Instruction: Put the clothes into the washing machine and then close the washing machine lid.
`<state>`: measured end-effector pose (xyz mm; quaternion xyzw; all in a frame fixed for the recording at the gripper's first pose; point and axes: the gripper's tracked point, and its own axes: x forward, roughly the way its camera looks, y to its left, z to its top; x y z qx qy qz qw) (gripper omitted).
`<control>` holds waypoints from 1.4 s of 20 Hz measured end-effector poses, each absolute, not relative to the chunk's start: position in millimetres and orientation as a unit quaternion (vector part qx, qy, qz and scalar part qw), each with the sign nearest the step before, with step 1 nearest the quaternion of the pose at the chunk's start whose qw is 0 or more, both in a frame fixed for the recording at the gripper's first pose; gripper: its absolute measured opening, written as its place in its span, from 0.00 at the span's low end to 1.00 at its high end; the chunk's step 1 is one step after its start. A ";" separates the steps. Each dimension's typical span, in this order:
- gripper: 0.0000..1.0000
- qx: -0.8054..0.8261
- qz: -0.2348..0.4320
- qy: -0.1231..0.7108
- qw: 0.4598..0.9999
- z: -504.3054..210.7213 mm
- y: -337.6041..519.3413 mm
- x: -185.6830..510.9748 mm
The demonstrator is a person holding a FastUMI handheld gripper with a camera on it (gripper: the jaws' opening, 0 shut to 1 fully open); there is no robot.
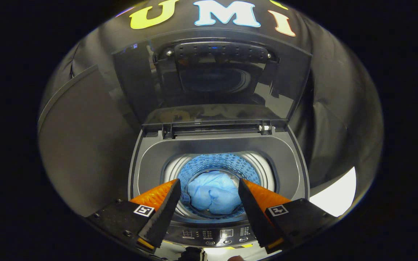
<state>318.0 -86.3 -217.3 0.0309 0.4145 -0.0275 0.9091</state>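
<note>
A grey top-loading washing machine (151,163) stands ahead of me with its dark glass lid (212,78) raised upright at the back. Down in the drum (218,163), which has a blue perforated wall, lies a bundle of light blue clothes (212,195). My gripper (209,186) hovers above the drum's front rim, open, with nothing between its fingers. The clothes lie well below and between the two fingertips.
The machine's control panel (218,235) runs along its front edge, just under the fingers. A grey panel (82,145) stands to the machine's left. Black cloth hangs behind and to the right, with a bright white patch (336,197) low on the right.
</note>
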 end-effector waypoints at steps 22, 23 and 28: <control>0.97 0.040 -0.004 0.138 0.990 -47.7 -88.7 368.8; 0.97 0.042 -0.003 0.131 0.991 -40.7 -89.4 374.9; 0.97 0.051 0.009 0.098 0.994 -14.7 -87.0 404.8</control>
